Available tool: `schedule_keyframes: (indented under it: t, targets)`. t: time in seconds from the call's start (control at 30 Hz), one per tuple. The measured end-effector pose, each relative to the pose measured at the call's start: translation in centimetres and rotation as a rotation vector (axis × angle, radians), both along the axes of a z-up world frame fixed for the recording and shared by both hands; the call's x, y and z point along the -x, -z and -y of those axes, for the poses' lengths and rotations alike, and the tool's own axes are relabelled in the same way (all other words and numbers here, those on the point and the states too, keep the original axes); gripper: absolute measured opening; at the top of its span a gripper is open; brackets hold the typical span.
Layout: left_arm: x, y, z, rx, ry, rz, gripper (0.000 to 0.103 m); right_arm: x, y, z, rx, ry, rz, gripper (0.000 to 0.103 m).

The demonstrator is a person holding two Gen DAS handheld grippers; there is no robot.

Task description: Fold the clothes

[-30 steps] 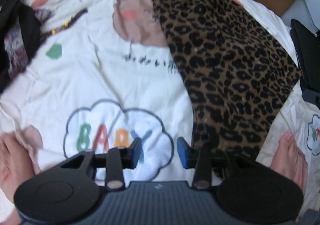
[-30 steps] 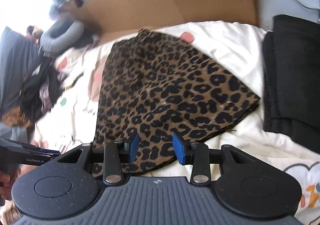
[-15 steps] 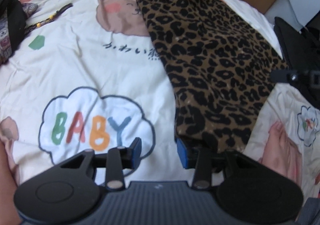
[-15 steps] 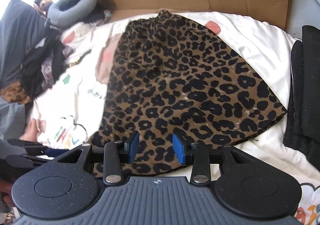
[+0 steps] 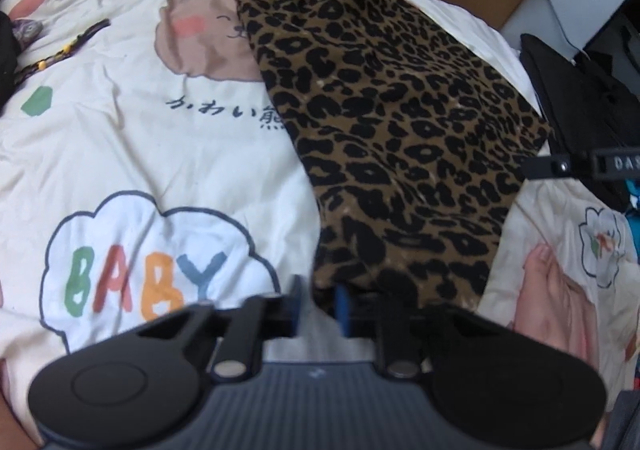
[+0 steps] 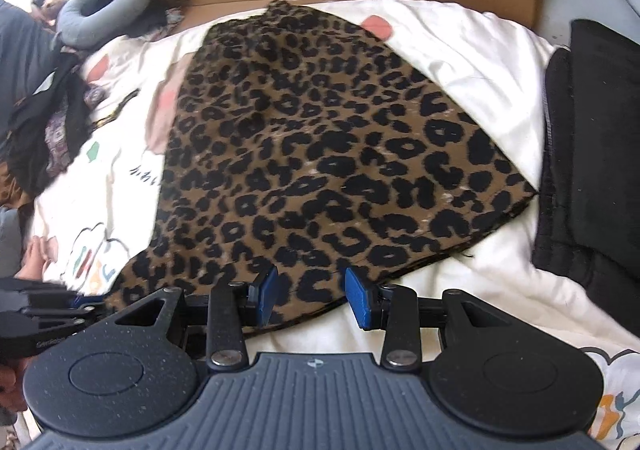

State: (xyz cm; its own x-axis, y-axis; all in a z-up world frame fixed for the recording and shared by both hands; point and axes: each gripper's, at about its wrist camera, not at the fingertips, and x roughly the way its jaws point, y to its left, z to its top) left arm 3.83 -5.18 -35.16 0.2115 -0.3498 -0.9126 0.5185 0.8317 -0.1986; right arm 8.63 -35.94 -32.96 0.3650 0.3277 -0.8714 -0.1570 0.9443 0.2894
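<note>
Leopard-print skirt (image 5: 392, 121) lies flat on my cartoon bedsheet (image 5: 120, 153). My left gripper (image 5: 318, 304) is closing on its near corner — seemingly pinched already. Only the right view shows my right gripper (image 6: 308, 296) parted over the hem — black clothes (image 6: 592, 153) crowd that edge.

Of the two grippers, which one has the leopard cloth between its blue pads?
The left gripper: its jaws are closing on the near corner of the leopard cloth. The right gripper stands open over the cloth's edge, pinching nothing.
</note>
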Motion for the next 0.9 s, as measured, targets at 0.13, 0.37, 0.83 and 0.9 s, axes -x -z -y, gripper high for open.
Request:
schedule_keyframes:
  t: [0.13, 0.37, 0.83, 0.9]
  targets:
    - [-0.4, -0.2, -0.7, 0.024, -0.024, -0.019, 0.005, -0.8, 1.0, 0.7, 0.016, 0.04, -0.025, 0.044]
    - [-1.4, 0.4, -2.8, 0.02, -0.097, -0.076, 0.0, -1.4, 2.7, 1.3, 0.032, 0.082, -0.066, 0.044]
    - [-3.0, -1.4, -6.3, 0.131, -0.343, -0.208, 0.019, -0.6, 2.4, 1.3, 0.008, 0.113, -0.054, 0.044]
    - [-3.0, -1.7, -5.8, 0.136, -0.339, -0.212, 0.025, -0.6, 2.1, 1.3, 0.003, 0.114, -0.044, 0.044]
